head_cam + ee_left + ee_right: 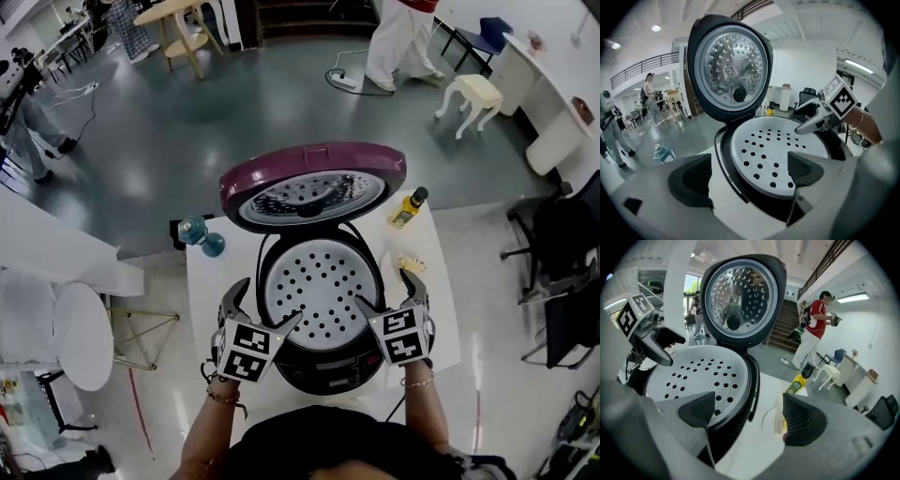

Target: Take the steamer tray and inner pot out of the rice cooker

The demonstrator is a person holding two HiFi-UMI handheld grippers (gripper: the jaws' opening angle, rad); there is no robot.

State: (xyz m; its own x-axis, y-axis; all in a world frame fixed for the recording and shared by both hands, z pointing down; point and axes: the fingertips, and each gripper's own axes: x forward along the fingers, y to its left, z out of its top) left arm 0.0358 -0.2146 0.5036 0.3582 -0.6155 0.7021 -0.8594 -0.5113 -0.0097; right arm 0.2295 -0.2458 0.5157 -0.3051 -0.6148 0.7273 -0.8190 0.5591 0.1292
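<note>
The rice cooker point(319, 361) stands on the white table with its maroon lid point(312, 183) raised. A white steamer tray point(319, 286) with several round holes fills the cooker's mouth; the inner pot is hidden beneath it. My left gripper point(261, 309) is open and straddles the cooker's left rim, one finger over the tray point(773, 150) and one outside. My right gripper point(389, 292) is open and straddles the right rim in the same way. In the left gripper view its pads point(804, 168) hold nothing. The right gripper view shows the tray point(693, 371) beside its empty pads point(698, 411).
A yellow bottle point(409, 207) stands at the table's point(441, 314) far right, and a small plate point(776, 420) lies right of the cooker. A blue-green object point(199, 234) sits at the table's far left. A white stool point(472, 98) and people stand farther off on the floor.
</note>
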